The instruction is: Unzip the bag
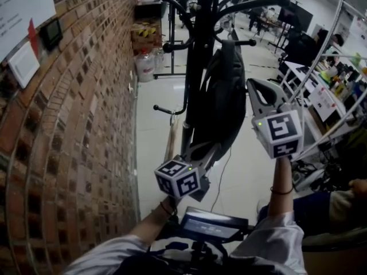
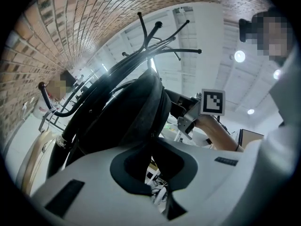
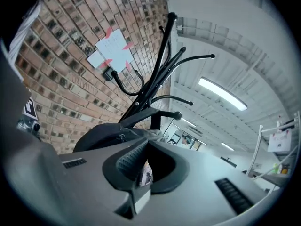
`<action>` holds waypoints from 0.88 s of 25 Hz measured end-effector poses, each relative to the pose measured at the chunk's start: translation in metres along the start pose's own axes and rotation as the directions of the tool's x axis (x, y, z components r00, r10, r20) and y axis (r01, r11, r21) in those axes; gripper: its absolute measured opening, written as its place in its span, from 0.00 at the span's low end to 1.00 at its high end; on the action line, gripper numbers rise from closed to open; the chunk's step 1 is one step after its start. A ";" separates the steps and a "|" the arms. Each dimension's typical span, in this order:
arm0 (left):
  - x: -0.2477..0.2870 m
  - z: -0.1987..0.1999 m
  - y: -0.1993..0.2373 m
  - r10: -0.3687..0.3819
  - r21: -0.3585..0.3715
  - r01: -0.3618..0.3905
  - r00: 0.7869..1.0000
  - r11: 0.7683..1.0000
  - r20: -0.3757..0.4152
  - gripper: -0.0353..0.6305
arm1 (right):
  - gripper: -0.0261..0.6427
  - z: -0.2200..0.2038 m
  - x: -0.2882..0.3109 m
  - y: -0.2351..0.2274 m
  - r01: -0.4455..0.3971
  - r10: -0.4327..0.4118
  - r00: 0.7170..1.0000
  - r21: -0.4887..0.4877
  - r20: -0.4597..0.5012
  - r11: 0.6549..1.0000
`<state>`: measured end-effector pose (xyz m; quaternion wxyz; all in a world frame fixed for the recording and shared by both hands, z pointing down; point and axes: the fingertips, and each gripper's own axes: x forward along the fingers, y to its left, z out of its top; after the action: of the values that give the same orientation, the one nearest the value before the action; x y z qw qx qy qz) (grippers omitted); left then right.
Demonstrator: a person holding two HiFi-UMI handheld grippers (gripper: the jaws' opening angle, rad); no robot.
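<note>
1. The black bag [image 1: 221, 96] hangs from the coat rack [image 1: 198, 50], just beside the brick wall [image 1: 86, 125] and clear of the floor [image 1: 166, 113]. I see no opening along its side, so I judge the unzipping has not begun.
2. The left gripper [image 2: 153, 136] comes in low and is clenched on the bag's bottom edge, with the fabric pinched at its tips. It looks to be anchoring the bag.
3. The right gripper [image 3: 146, 142] sits higher, against the bag's right side. Its tips are drawn together at a grey fold of the bag. It may have the zip pull, but anything there is too small for me to make out.
4. First risk: if the tips have only caught fabric, a pull will drag the cloth along and the slider will stay where it is.
5. Second risk: the bag hangs free. If the lower grip slips off that thin edge, the bag will ride along with the other gripper's pull and the zip will go slack and jam.
6. Third risk: a tug out to the side, away from the wall, could swing the bag off its hook. It could also rock the rack, which looks narrow and stands on smooth floor.
7. The pull should follow the line of the zip, with the bottom held taut against it.
</note>
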<state>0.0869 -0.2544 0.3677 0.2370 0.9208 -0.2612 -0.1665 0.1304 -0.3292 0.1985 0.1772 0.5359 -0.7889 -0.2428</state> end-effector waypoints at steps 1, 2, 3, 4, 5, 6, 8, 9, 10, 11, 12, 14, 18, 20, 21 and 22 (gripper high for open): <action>0.000 -0.001 0.000 0.000 0.003 0.000 1.000 1.000 -0.002 0.06 | 0.04 -0.002 0.000 -0.003 -0.003 0.003 1.000 0.019 -0.004 1.000; 0.001 -0.001 0.000 -0.001 0.009 0.001 1.000 1.000 -0.005 0.06 | 0.04 -0.004 -0.002 -0.006 -0.004 0.004 1.000 0.037 -0.006 0.999; 0.002 -0.001 0.000 -0.001 0.018 0.002 1.000 1.000 -0.008 0.06 | 0.04 -0.006 -0.002 -0.008 -0.001 0.001 1.000 0.049 -0.006 0.999; 0.002 -0.002 0.001 0.000 0.027 0.001 1.000 1.000 -0.012 0.06 | 0.04 -0.006 -0.003 -0.010 0.002 -0.002 1.000 0.056 -0.004 0.998; 0.003 -0.004 0.002 0.002 0.032 -0.002 1.000 0.999 -0.016 0.06 | 0.04 -0.007 -0.003 -0.011 0.002 -0.002 1.000 0.061 -0.001 0.998; 0.003 -0.006 0.003 0.007 0.033 -0.006 1.000 0.999 -0.020 0.06 | 0.04 -0.007 -0.002 -0.011 -0.002 0.002 1.000 0.065 0.002 0.998; 0.003 -0.014 0.008 0.021 0.029 -0.020 0.999 0.999 -0.029 0.06 | 0.04 -0.005 -0.002 -0.010 -0.013 0.013 1.000 0.064 0.009 0.998; 0.002 -0.018 0.010 0.028 0.029 -0.027 0.999 0.999 -0.036 0.06 | 0.04 -0.003 -0.002 -0.009 -0.016 0.015 1.000 0.056 0.016 0.998; 0.001 -0.023 0.012 0.033 0.030 -0.032 0.998 0.999 -0.048 0.06 | 0.04 0.000 -0.003 -0.009 -0.016 0.015 1.000 0.047 0.023 0.999; 0.001 -0.027 0.014 0.037 0.032 -0.035 0.997 0.999 -0.062 0.06 | 0.04 0.001 -0.003 -0.009 -0.014 0.013 1.000 0.044 0.026 0.999; 0.000 -0.030 0.015 0.041 0.033 -0.038 0.996 0.999 -0.074 0.06 | 0.04 0.000 -0.003 -0.009 -0.013 0.012 1.000 0.050 0.022 0.999; -0.001 -0.036 0.018 0.045 0.027 -0.043 0.995 0.999 -0.085 0.06 | 0.04 -0.003 -0.002 -0.008 -0.016 0.015 1.000 0.065 0.013 0.998; -0.001 -0.045 0.024 0.060 0.053 -0.055 0.993 0.997 -0.104 0.06 | 0.04 -0.006 0.000 -0.005 -0.025 0.024 1.000 0.075 0.009 0.997; -0.002 -0.051 0.028 0.070 0.064 -0.063 0.991 0.996 -0.118 0.06 | 0.04 -0.007 0.000 -0.003 -0.025 0.025 1.000 0.068 0.010 0.997; -0.002 -0.054 0.030 0.073 0.062 -0.066 0.990 0.996 -0.122 0.06 | 0.04 -0.006 0.000 -0.003 -0.024 0.023 1.000 0.063 0.013 0.998; -0.003 -0.056 0.031 0.076 0.060 -0.069 0.989 0.996 -0.125 0.06 | 0.04 -0.006 0.000 -0.003 -0.023 0.023 1.000 0.061 0.013 0.998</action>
<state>0.0964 -0.2566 0.4313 0.2333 0.9257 -0.2832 -0.0915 0.1358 -0.3311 0.2022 0.1583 0.5305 -0.8033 -0.2198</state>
